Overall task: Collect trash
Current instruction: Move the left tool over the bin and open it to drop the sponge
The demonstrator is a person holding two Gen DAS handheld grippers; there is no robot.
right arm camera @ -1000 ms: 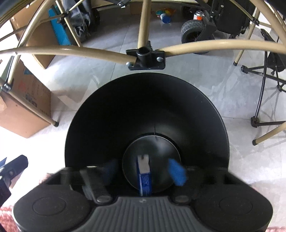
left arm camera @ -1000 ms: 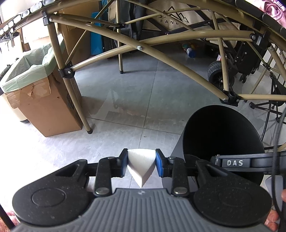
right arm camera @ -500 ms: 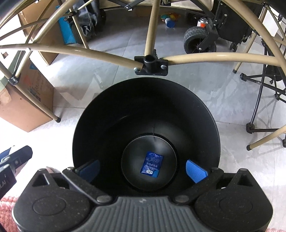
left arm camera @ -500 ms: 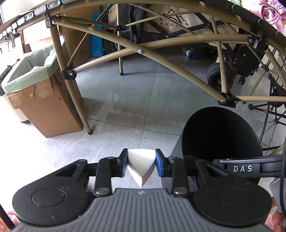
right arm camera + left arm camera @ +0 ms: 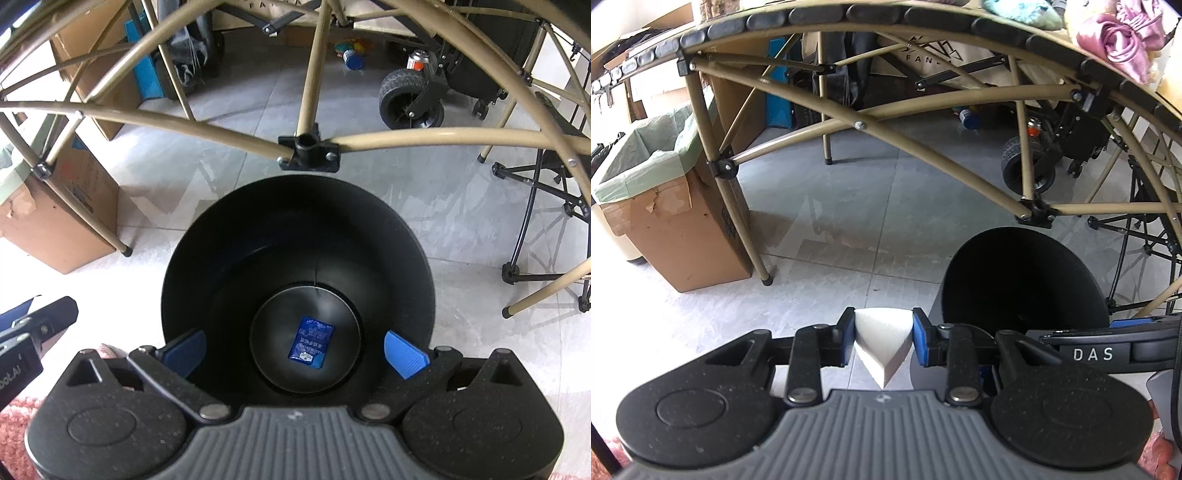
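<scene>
While your left gripper [image 5: 883, 342] stays clamped on the white foam wedge [image 5: 882, 345], your right gripper [image 5: 295, 350], jaws just opened wide and empty, hangs over the black bin [image 5: 295, 236]; the blue packet [image 5: 311, 341] lies at frame centre, on its bottom.

clutter around a tan folding-table frame on grey tile floor

tan tube frame [image 5: 923, 147] spans both views; cardboard box [image 5: 679, 229] with green liner [image 5: 646, 155] stands against its left leg; black wheel [image 5: 410, 98] and blue can [image 5: 352, 59] at the back, pink cloth [image 5: 1119, 40] on the tabletop, black folding stand [image 5: 535, 221] right.
</scene>
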